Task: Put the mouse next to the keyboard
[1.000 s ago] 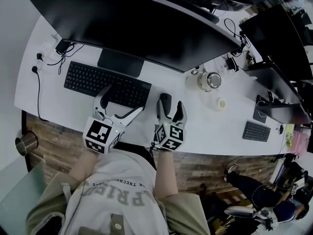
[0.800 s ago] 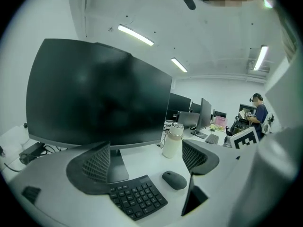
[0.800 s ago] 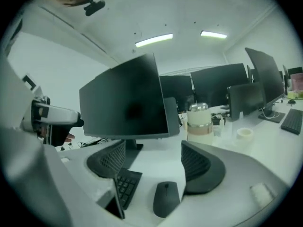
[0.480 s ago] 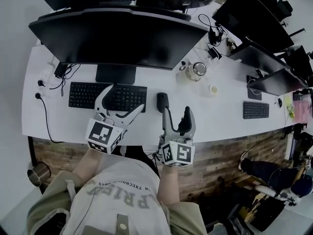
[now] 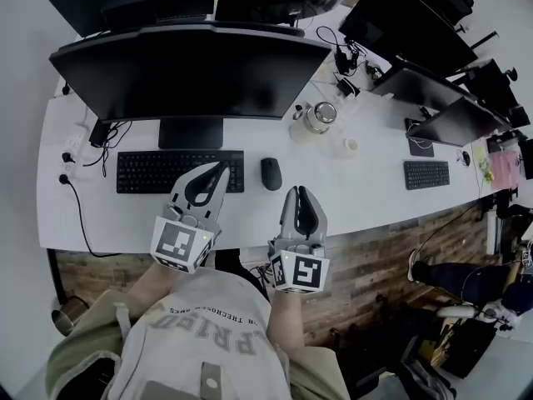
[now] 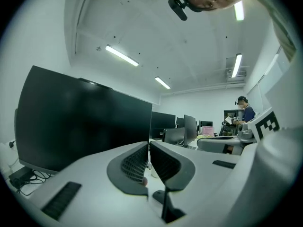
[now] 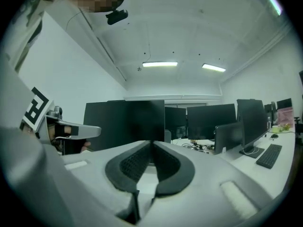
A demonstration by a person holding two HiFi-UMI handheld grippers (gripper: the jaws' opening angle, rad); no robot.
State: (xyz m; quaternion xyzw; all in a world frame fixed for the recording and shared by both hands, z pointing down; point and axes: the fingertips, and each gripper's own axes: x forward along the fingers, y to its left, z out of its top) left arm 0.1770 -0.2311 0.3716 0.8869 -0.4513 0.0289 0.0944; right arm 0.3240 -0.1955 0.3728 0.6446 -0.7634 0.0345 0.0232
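In the head view a black mouse (image 5: 271, 173) lies on the white desk (image 5: 366, 194), just right of the black keyboard (image 5: 166, 172), with a narrow gap between them. My left gripper (image 5: 219, 167) hovers over the keyboard's right end, shut and empty. My right gripper (image 5: 299, 191) is nearer the desk's front edge, below and right of the mouse and apart from it. Its jaws are closing, their tips together with nothing between them. The left gripper (image 6: 149, 146) and right gripper (image 7: 151, 143) views point upward at monitors and ceiling. Neither shows the mouse.
A wide dark monitor (image 5: 187, 65) stands behind the keyboard. A glass jar (image 5: 315, 117) and a small cup (image 5: 351, 145) sit at the right rear. A second keyboard (image 5: 426, 174) lies farther right. Cables (image 5: 79, 152) trail at the desk's left end.
Both grippers' jaws, open before, have closed. The right gripper has drawn back from the mouse toward the desk's front edge, leaving the mouse lying beside the keyboard.
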